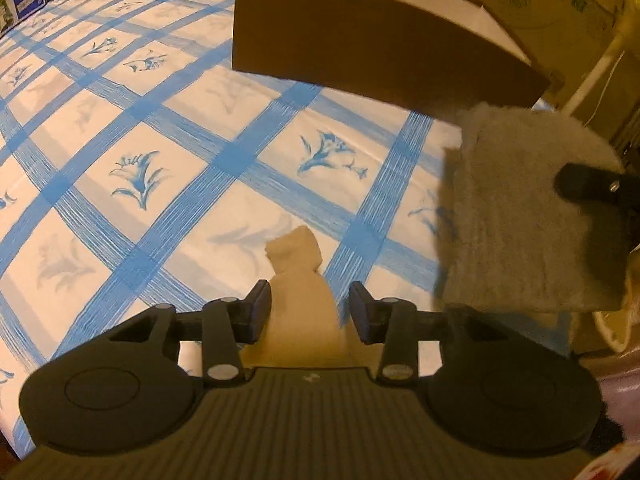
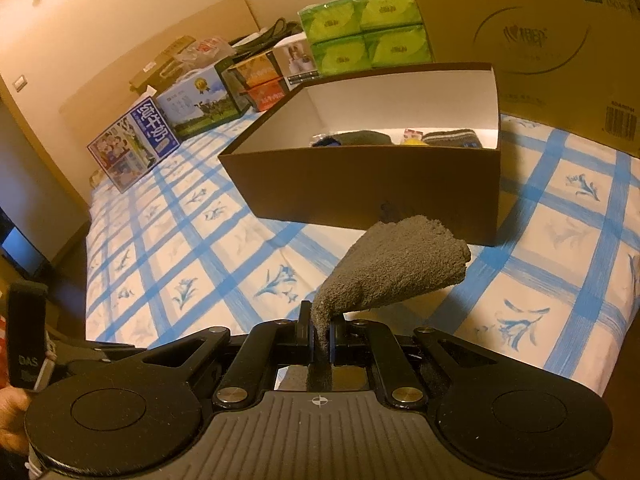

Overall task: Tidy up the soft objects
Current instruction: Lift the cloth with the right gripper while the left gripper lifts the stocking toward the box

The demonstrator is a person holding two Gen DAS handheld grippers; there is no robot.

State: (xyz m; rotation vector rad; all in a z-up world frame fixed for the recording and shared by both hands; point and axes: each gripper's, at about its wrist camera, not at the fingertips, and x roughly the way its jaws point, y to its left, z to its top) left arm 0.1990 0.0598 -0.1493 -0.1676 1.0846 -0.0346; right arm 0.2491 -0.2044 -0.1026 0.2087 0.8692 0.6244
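Blue-checked cloth covered the surface (image 2: 192, 264), where a brown box (image 2: 360, 188) waited for soft things. Right claw (image 2: 320, 340) pinched a grey towel (image 2: 396, 264), carried aloft toward it; left claw (image 1: 310, 312) stood half-open astride a beige cloth (image 1: 300, 300), pads clear.

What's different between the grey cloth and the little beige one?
Colour: the grey cloth is dark and fuzzy; the beige cloth is pale.
Hold: the right gripper is clamped on a corner of the grey cloth; the left gripper has its jaws apart around the beige cloth.
Place: the beige cloth lies on the checked tablecloth; the grey cloth hangs above it.
Both are soft fabric outside the brown box.
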